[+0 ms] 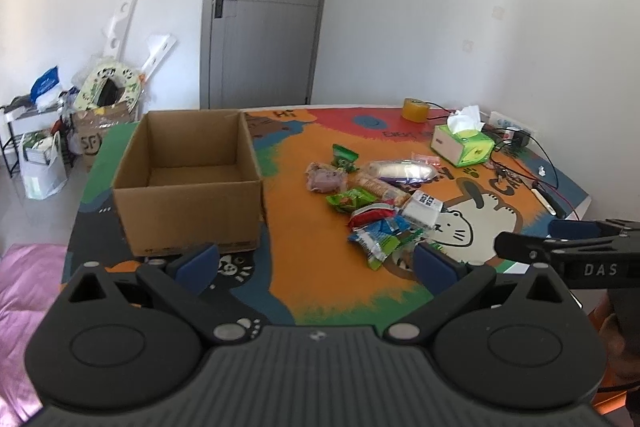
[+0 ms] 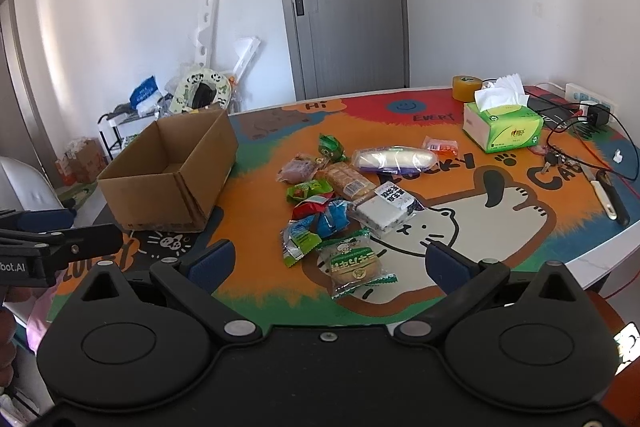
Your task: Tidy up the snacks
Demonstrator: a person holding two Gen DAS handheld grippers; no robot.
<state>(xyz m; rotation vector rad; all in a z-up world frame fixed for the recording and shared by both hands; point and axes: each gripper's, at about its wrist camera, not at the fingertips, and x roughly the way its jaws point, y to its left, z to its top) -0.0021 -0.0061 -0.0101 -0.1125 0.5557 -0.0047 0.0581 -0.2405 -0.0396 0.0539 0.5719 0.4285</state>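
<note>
Bright daylight | soft shadows | fisheye bending (corners vignetted) | focus sharp

Left gripper jaws spread wide, holding nothing; right gripper likewise wide apart, holding nothing; both level, side by side.

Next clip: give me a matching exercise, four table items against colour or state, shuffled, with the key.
Items:
1. cardboard box
2. tissue box
3. tape roll
4. round biscuit pack

Descriptions:
A. yellowish, by the far table edge
B. open-topped, nothing inside
C. nearest the right tongs
D. green, white tissue sticking out

Pairs: 1-B, 2-D, 3-A, 4-C
</note>
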